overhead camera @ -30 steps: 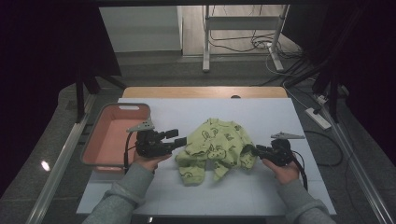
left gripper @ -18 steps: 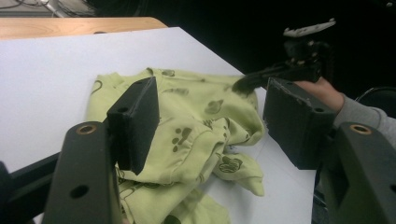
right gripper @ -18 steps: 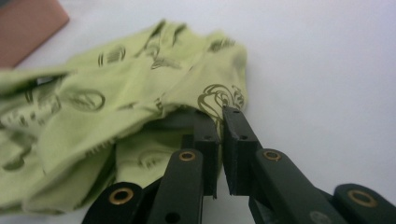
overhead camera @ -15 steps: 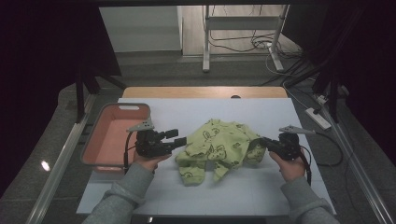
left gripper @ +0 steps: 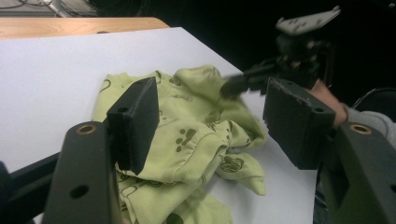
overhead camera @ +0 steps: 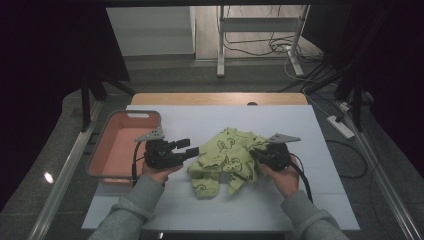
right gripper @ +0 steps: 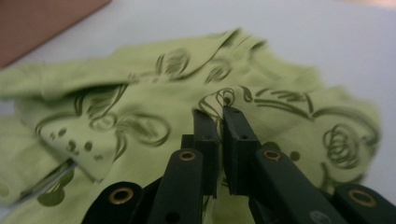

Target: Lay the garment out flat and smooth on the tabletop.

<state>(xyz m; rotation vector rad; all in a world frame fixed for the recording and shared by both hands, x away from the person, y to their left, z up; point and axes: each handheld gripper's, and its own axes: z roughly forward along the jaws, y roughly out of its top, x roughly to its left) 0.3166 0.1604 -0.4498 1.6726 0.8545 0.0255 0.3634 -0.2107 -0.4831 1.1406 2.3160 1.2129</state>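
Observation:
A light green child's garment (overhead camera: 222,155) with dark printed figures lies crumpled in the middle of the white table (overhead camera: 200,120). My left gripper (overhead camera: 192,147) rests at its left edge with jaws wide open; in the left gripper view the cloth (left gripper: 187,135) lies ahead between them, untouched. My right gripper (overhead camera: 254,154) is over the garment's right side. Its jaws have just been closing and stand nearly together on a fold of the cloth (right gripper: 140,107) at their tips (right gripper: 220,112). The left gripper view shows it (left gripper: 229,86), blurred, at a raised hump of fabric.
A pink tray (overhead camera: 131,114) stands at the table's left side, just behind my left hand. A wooden strip (overhead camera: 215,98) runs along the far edge. Beyond it are a metal stand (overhead camera: 220,45) and cables on the floor.
My right gripper first drew slightly to the right at the garment's edge, then moved left over the cloth, and the garment's right side now lies bunched inward. The left gripper stayed put.

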